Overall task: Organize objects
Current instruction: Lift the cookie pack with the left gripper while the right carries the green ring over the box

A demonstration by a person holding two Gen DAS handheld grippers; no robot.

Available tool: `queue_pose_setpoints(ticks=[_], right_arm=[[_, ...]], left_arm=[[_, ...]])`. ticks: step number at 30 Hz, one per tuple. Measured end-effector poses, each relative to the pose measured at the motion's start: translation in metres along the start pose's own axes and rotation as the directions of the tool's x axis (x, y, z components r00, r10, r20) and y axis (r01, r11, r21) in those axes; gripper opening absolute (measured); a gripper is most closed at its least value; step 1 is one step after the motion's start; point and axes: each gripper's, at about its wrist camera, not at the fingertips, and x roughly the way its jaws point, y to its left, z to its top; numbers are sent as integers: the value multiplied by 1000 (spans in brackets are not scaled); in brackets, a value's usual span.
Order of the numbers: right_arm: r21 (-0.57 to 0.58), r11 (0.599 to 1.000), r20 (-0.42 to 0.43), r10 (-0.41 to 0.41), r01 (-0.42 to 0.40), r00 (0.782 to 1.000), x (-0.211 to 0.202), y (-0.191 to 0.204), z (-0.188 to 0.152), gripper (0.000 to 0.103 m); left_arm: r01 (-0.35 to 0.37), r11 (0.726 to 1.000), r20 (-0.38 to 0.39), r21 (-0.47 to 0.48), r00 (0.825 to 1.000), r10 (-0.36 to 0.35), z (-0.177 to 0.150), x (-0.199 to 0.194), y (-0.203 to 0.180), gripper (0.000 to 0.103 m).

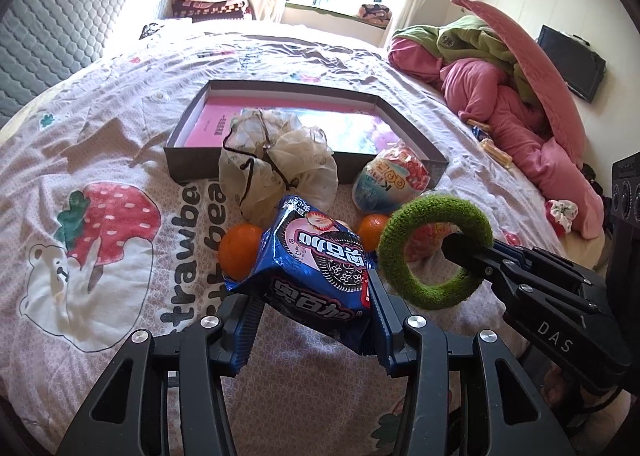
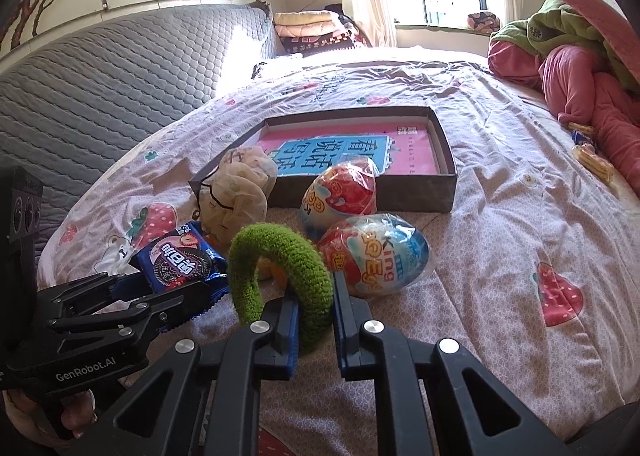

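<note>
My left gripper (image 1: 316, 308) is shut on a blue cookie packet (image 1: 316, 256), held just above the bedspread. My right gripper (image 2: 314, 308) is shut on a green knitted ring (image 2: 280, 252), pinching its lower rim; the ring (image 1: 400, 268) hangs beside the packet (image 2: 176, 260). Behind them lie a cream mesh pouch (image 1: 280, 164), two oranges (image 1: 238, 252) (image 1: 372, 230) and two wrapped toy eggs (image 2: 340, 192) (image 2: 376, 256). A shallow dark box (image 2: 420, 192) with a pink book inside stands further back.
A pile of pink and green bedding (image 1: 500, 88) fills the bed's right side, with small snack packets (image 2: 592, 160) beside it. A grey quilted headboard (image 2: 100, 88) runs along the left. Folded blankets sit below the window.
</note>
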Motion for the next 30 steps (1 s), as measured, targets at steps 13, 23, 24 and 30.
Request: queue_pose_setpoints(ticks=[13, 23, 24, 30], right_arm=[[-34, 999, 89, -9, 12, 996, -18, 6, 8, 14], [-51, 998, 127, -14, 20, 992, -20, 9, 17, 14], [-50, 999, 129, -16, 23, 992, -20, 9, 18, 14], [-51, 998, 137, -22, 29, 990, -19, 8, 21, 14]], left_arm=[[-22, 1000, 65, 22, 998, 20, 8, -17, -8, 50], [-38, 998, 103, 40, 994, 33, 19, -20, -14, 50], [-39, 999, 105, 38, 994, 35, 20, -20, -13, 50], [-43, 999, 107, 26, 993, 40, 28, -16, -10, 50]])
